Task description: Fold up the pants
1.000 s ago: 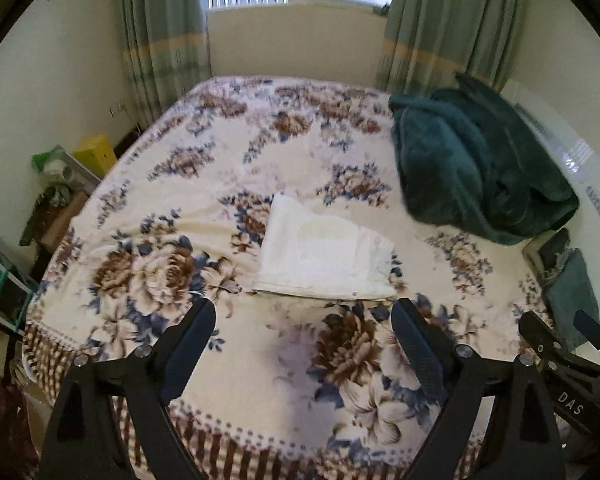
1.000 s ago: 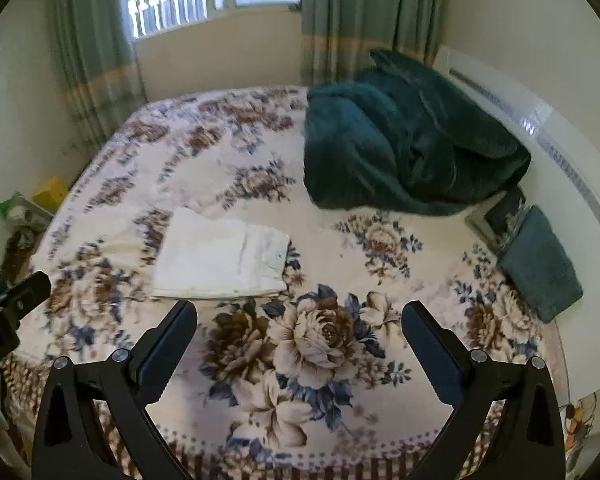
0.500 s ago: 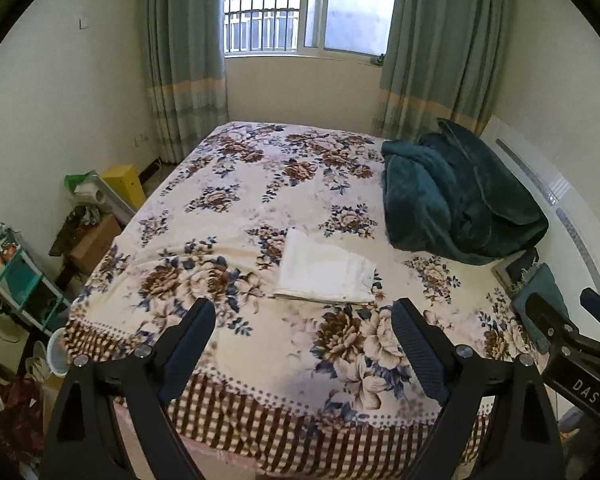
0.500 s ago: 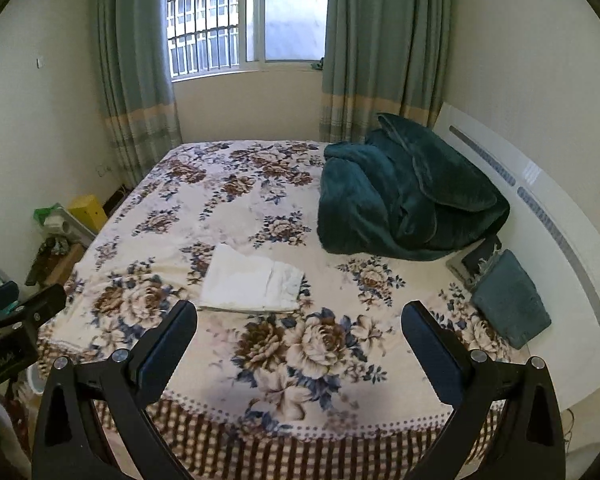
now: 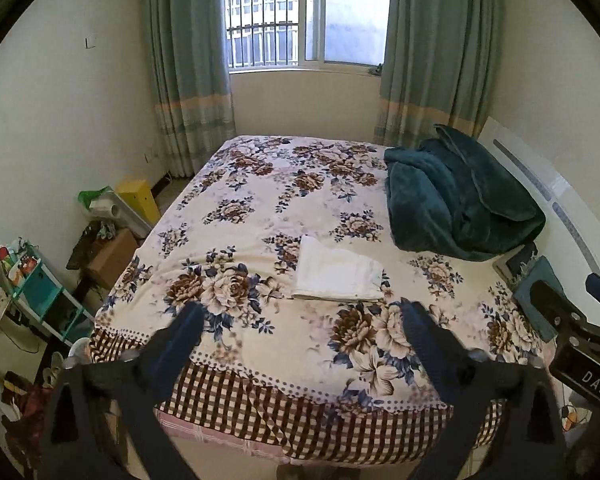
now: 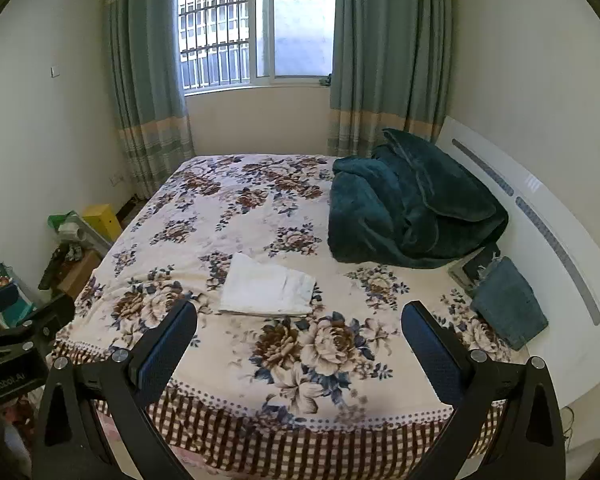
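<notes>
Both tongs empty: left tongs (image 5: 300,334) opening wider, right tongs (image 6: 300,332) spread. Pants (image 6: 267,291) lie folded on bed (image 6: 340,360). Folding looks finished; nothing further to grab.

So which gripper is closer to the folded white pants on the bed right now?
Left, but only slightly. The left gripper hangs almost straight back from the folded white pants; the right gripper is off to their right. Both are open, touching nothing.
</notes>
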{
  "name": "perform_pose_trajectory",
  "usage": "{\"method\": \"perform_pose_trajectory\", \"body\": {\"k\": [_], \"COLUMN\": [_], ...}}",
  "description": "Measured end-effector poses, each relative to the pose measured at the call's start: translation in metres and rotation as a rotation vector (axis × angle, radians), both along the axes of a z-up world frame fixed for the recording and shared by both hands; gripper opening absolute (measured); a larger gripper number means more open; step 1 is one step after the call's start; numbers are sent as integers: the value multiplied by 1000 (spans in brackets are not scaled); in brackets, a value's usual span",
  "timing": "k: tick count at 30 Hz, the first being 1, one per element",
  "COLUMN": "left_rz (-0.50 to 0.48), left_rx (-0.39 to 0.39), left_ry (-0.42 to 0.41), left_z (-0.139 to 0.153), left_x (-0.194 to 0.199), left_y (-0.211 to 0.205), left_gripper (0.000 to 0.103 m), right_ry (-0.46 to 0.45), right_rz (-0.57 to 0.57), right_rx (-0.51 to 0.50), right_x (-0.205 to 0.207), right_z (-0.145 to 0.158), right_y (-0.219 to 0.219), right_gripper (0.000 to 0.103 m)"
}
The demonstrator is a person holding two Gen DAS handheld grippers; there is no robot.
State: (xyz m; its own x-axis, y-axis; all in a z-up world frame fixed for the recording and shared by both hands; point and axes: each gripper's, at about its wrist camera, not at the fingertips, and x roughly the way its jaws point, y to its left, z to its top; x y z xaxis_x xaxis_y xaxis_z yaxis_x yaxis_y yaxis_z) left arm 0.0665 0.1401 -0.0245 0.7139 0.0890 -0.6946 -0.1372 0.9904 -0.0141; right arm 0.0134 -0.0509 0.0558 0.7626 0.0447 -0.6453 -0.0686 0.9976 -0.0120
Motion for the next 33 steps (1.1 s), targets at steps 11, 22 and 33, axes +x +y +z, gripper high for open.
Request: {"method": "perform_pose_trajectory", "body": {"k": [11, 22, 33], "left_rz": [16, 21, 32], "left_rx": [4, 17, 31], "left_ry": [-42, -52, -51], "left_z": [10, 13, 13], "left_x": [-13, -15, -18], "left_y": [4, 5, 10], "left_gripper": [103, 103, 103], "right_ry": [2, 6, 8], "right_rz": [-18, -14, -2], "right_rx": [1, 0, 3], "right_x": [3, 5, 7], "right_z": [-1, 0, -1], "right_y": [1, 0, -2], "right_gripper": [103, 103, 103]}}
